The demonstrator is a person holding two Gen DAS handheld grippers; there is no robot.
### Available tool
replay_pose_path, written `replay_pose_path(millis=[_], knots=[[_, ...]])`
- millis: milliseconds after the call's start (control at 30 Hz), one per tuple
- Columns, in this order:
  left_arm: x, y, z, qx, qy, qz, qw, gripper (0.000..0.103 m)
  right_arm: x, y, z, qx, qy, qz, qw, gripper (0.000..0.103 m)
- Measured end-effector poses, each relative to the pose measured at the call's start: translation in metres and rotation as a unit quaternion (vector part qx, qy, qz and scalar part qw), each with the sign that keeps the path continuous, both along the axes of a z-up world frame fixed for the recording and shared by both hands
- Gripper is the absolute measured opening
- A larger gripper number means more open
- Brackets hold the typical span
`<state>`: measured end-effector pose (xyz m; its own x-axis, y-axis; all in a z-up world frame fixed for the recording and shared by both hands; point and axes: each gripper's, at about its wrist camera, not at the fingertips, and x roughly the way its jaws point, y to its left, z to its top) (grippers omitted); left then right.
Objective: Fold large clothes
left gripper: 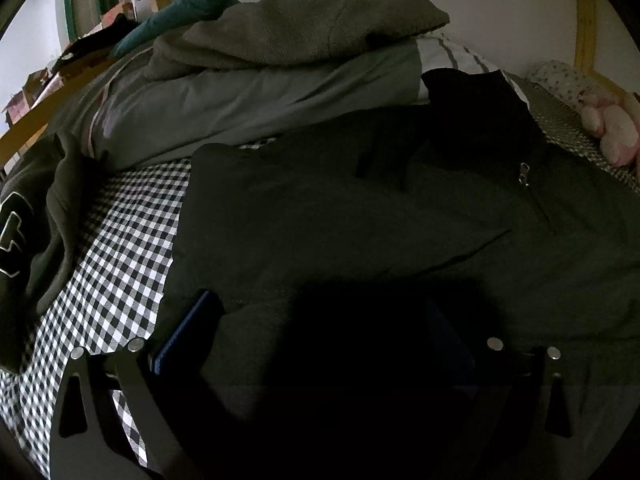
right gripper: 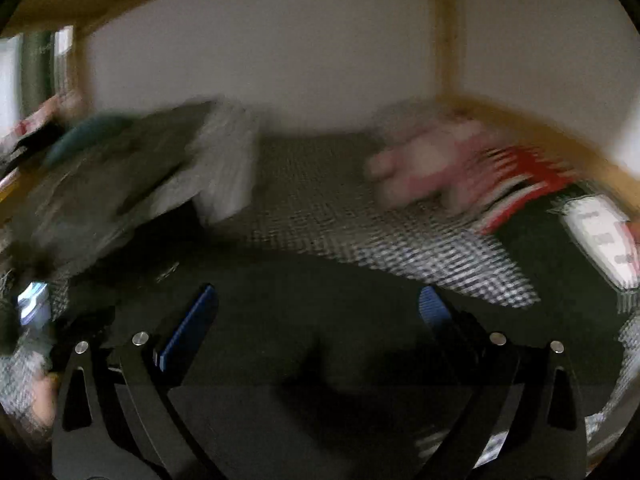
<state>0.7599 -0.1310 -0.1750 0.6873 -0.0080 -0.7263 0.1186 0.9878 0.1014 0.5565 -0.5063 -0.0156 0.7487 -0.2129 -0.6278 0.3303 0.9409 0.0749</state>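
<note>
Nearest, the right hand-held gripper (right gripper: 318, 312) hangs with its blue pads spread wide and nothing between them, probably freed to go for another edge. The left hand-held gripper (left gripper: 316, 320) sits low over the dark green jacket (left gripper: 360, 220); one pad is lost in shadow, so I cannot tell its state. The jacket lies spread on the checked bed sheet (left gripper: 128, 216), zip pull (left gripper: 524, 174) at two o'clock, fabric smooth and matte. Beyond, at twelve o'clock, a clothes pile (left gripper: 280, 40) waits.
</note>
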Motion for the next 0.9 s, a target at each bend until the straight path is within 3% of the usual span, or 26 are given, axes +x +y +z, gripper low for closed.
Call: replay_pose_path(millis=[33,167,200,233,400,467,533,600,767,833,900], knots=[[0.0,0.0,0.0,0.0,-0.001,0.0,1.0,0.099,0.014,0.027,-0.02,0.003,0.032,0.031,0.999,0.1],[-0.001,0.001,-0.001,0.0,-0.001,0.0,1.0,0.099,0.059,0.08,-0.104,-0.034,0.144,0.058,0.987,0.099],[-0.001,0.001,0.0,-0.003,-0.001,0.0,1.0,0.099,0.065,0.082,-0.127,-0.035,0.164,0.052,0.984,0.099],[-0.001,0.002,0.0,-0.004,-0.001,0.001,1.0,0.099,0.068,0.08,-0.142,-0.028,0.157,0.047,0.986,0.1],[-0.001,-0.001,-0.002,0.004,-0.002,0.004,1.0,0.099,0.067,0.08,-0.139,-0.016,0.186,0.05,0.981,0.1],[0.0,-0.001,-0.002,0.004,-0.003,0.004,1.0,0.099,0.057,0.072,-0.125,-0.016,0.171,0.045,0.984,0.1],[0.0,-0.001,-0.003,0.005,-0.004,0.005,1.0,0.099,0.057,0.065,-0.137,-0.022,0.185,0.034,0.982,0.1],[0.0,-0.001,-0.003,0.008,-0.003,0.004,1.0,0.099,0.055,0.056,-0.153,0.003,0.166,0.052,0.985,0.1],[0.002,-0.003,0.004,0.026,0.018,0.003,0.9995,0.098,0.059,0.052,-0.144,0.023,0.176,0.054,0.983,0.1],[-0.011,-0.012,0.02,0.05,0.001,0.011,0.9987,0.098,0.042,0.044,-0.13,0.062,0.148,0.062,0.985,0.1],[-0.038,-0.028,0.042,0.031,-0.04,-0.007,0.9987,0.098,0.017,0.018,-0.107,0.117,0.1,0.051,0.987,0.1]])
